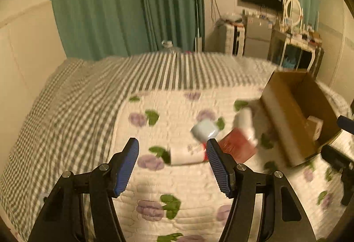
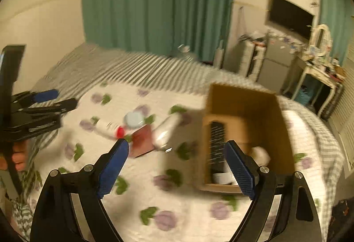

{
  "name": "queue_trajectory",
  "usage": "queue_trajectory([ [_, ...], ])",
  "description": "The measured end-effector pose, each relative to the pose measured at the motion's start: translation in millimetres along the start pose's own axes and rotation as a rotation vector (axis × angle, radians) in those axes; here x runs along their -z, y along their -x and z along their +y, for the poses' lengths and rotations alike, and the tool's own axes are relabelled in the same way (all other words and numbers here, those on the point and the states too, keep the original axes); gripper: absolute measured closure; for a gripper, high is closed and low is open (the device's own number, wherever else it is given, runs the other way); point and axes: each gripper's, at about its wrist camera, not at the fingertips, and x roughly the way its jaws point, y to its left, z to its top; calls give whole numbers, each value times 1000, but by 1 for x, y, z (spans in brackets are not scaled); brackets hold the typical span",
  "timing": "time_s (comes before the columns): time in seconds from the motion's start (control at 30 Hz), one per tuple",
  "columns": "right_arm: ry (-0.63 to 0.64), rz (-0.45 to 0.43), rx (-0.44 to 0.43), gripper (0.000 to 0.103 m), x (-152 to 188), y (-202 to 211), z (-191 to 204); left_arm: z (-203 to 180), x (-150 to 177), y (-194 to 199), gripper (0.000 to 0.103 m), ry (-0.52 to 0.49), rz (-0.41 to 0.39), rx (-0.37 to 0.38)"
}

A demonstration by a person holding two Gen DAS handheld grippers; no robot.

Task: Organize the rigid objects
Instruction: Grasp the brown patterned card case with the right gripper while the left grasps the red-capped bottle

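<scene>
Left gripper spread wide, nothing held, above floral quilt. Right gripper likewise agape, empty. White bottle, pale cup, red box (all blurred) clustered on quilt beside cardboard box.

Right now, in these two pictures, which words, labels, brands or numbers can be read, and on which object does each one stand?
None can be read; both views are blurred by motion.
red box: faint marks on its face, too blurred to read.
white tube with red cap: faint print, unreadable.
cardboard box: no print visible on its walls.
Items on the far dresser: too small to read.
</scene>
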Motion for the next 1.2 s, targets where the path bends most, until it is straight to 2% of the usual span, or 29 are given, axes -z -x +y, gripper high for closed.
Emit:
queue_trajectory([
  [0.13, 53, 89, -38, 15, 11, -52, 37, 1, 20, -37, 37, -53, 63, 6],
  [0.23, 72, 151, -49, 15, 19, -91, 55, 9, 32, -59, 37, -25, 105, 24],
  [0.3, 50, 197, -49, 15, 24, -119, 58, 13, 39, -67, 37, -1, 121, 47],
  [0.4, 14, 267, -18, 15, 29, -153, 58, 15, 46, -77, 37, -13, 140, 36],
  [0.5, -26, 293, -8, 17, 27, -178, 56, 19, 50, -82, 37, -7, 138, 45],
  [0.57, -65, 317, -21, 29, 25, -191, 54, 21, 50, -85, 37, 1, 136, 56],
  [0.63, -99, 336, -46, 50, 24, -201, 53, 23, 50, -83, 37, 2, 131, 65],
  [0.67, -101, 341, -52, 54, 24, -203, 55, 23, 50, -84, 37, 2, 130, 67],
  [0.77, -78, 305, -48, 69, 21, -193, 65, 25, 50, -83, 37, 6, 128, 74],
  [0.83, -62, 264, -60, 85, 17, -182, 70, 25, 50, -83, 37, 9, 128, 74],
  [0.97, -27, 230, -70, 88, 7, -177, 77, 25, 50, -81, 37, 9, 129, 68],
  [1.07, -27, 252, -130, 88, 2, -195, 79, 24, 50, -82, 37, 9, 133, 64],
  [1.1, -19, 261, -130, 88, 2, -199, 79, 24, 49, -82, 37, 9, 133, 64],
  [1.13, -7, 266, -125, 93, 4, -203, 80, 24, 49, -82, 37, 9, 135, 67],
  [1.2, 18, 238, -100, 93, 5, -200, 82, 23, 47, -83, 37, 18, 138, 86],
])
